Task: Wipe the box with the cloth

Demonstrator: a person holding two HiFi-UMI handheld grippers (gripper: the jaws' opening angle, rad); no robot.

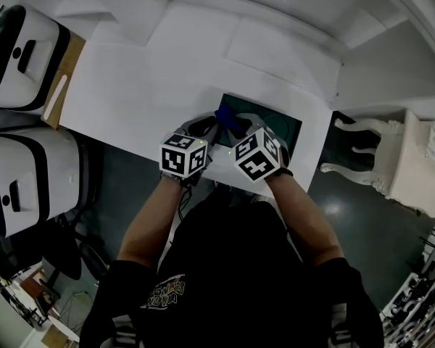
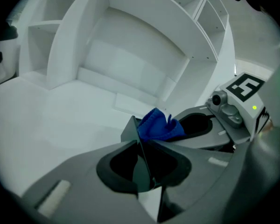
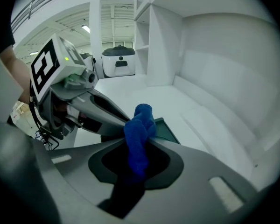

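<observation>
Seemingly just starting. From the head view: dark box [image 1: 275,125] near the front edge of the white tabletop [image 1: 130,85], blue cloth [image 1: 227,117] bunched at its left end; no telling how much is wiped, most likely nearly all left to do. From the left gripper view: left claw [image 2: 141,158] clenched on the box's thin wall, steadying it, cloth just beyond. From the right gripper view: right claw [image 3: 138,146] pinched tight on the cloth, free end poking up beside the box's corner.

Box [image 1: 288,127] partly under right tool [image 1: 228,122]
</observation>
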